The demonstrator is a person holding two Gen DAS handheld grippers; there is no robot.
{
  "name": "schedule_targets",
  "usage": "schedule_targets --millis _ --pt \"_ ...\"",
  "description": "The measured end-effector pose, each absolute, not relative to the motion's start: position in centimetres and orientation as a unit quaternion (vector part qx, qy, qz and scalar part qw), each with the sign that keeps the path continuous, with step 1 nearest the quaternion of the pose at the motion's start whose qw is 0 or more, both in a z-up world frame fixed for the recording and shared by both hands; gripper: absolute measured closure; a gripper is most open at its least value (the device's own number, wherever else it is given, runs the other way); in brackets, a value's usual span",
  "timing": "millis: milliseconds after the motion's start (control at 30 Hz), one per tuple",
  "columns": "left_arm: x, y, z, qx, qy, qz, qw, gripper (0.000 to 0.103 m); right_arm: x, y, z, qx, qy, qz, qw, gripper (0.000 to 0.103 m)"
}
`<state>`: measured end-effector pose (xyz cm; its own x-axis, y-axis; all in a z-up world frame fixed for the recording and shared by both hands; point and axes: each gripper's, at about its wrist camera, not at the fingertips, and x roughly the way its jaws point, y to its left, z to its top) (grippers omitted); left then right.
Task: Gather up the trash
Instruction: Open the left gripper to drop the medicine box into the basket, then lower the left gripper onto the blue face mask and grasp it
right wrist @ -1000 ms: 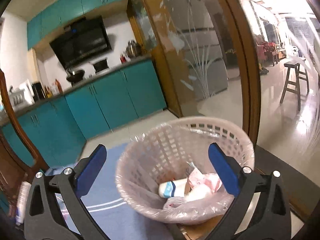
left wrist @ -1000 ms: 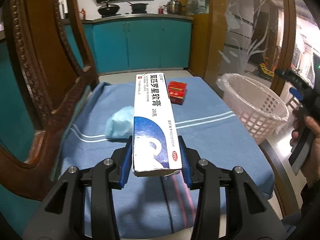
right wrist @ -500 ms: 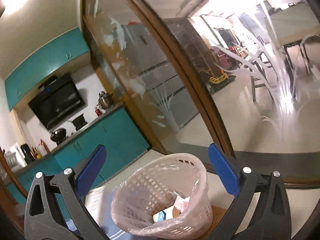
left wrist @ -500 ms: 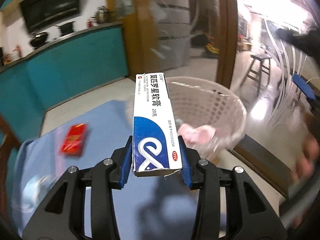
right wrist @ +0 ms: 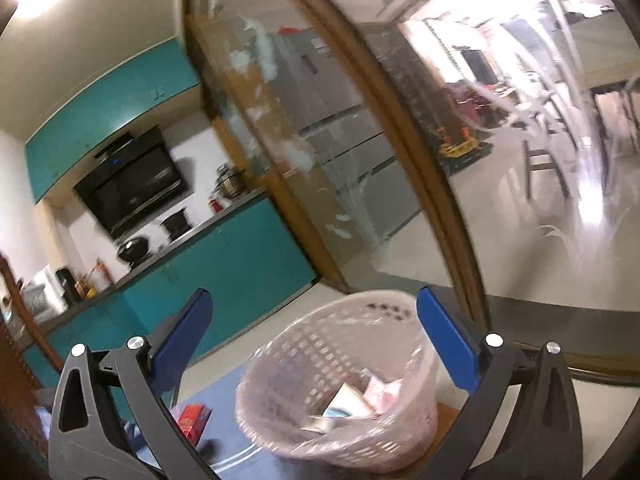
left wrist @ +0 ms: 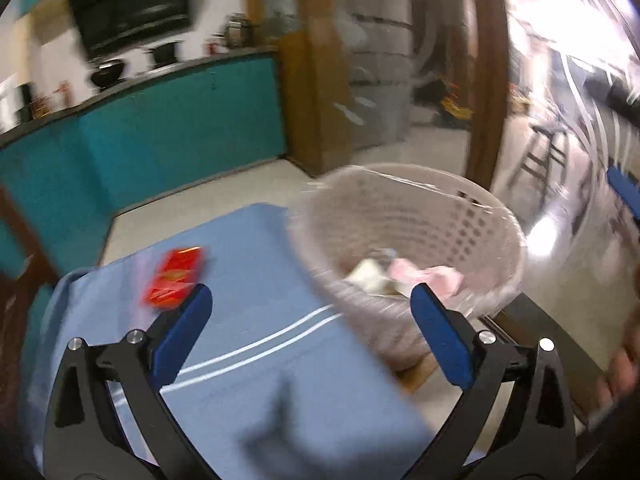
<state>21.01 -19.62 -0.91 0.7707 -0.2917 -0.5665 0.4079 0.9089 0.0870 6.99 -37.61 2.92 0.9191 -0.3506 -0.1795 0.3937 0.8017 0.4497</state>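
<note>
My left gripper (left wrist: pixel 310 332) is open and empty above the blue tablecloth (left wrist: pixel 256 264), just left of the pink plastic trash basket (left wrist: pixel 472 216). The basket holds pink and white trash; a white box (right wrist: pixel 346 398) lies in it. A red box (left wrist: pixel 176 276) lies on the cloth near my left fingertip. My right gripper (right wrist: pixel 312 334) is open and empty, held high above the basket (right wrist: pixel 400 320). The red box (right wrist: pixel 194 420) shows again at the lower left of the right wrist view.
The basket stands at the table's right end beside a glass sliding door with a wooden frame (left wrist: pixel 486 80). Teal kitchen cabinets (left wrist: pixel 160 140) run along the back. A wooden chair back (right wrist: pixel 20 320) rises at the left.
My left gripper opened and let go of the white-and-blue ointment box, which is now in the basket. The left view swung slightly left; the right gripper stayed high and open.
</note>
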Motion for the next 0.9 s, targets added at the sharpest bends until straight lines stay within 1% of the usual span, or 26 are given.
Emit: schedule_targets --millis 133,300,400,500,667,900 --pt "17.6 -10.2 0.6 0.064 0.271 -0.089 0.956 0.004 9.1 -34.0 2.9 0.210 0.095 -0.123 0.965 0.003" --pt "14.9 -2.9 1.1 0.013 0.284 -0.024 0.959 0.004 11.7 -26.1 2.0 0.120 0.193 -0.022 0.974 0.004" --pt "13.5 -1.6 0.6 0.026 0.267 -0.009 0.963 0.003 11.8 -22.3 1.3 0.073 0.230 0.005 0.970 0.004" --pt "13.8 -1.7 -0.9 0.037 0.284 -0.010 0.958 0.003 11.5 -19.4 0.6 0.047 0.253 0.024 0.966 0.004" --pt "15.2 -1.7 -2.4 0.046 0.301 -0.020 0.952 0.003 11.7 -18.0 -0.2 0.053 0.268 0.027 0.962 0.004" --pt "15.0 -0.3 -2.7 0.030 0.302 -0.025 0.953 0.003 11.9 -17.7 -0.4 0.049 0.269 0.018 0.962 0.004"
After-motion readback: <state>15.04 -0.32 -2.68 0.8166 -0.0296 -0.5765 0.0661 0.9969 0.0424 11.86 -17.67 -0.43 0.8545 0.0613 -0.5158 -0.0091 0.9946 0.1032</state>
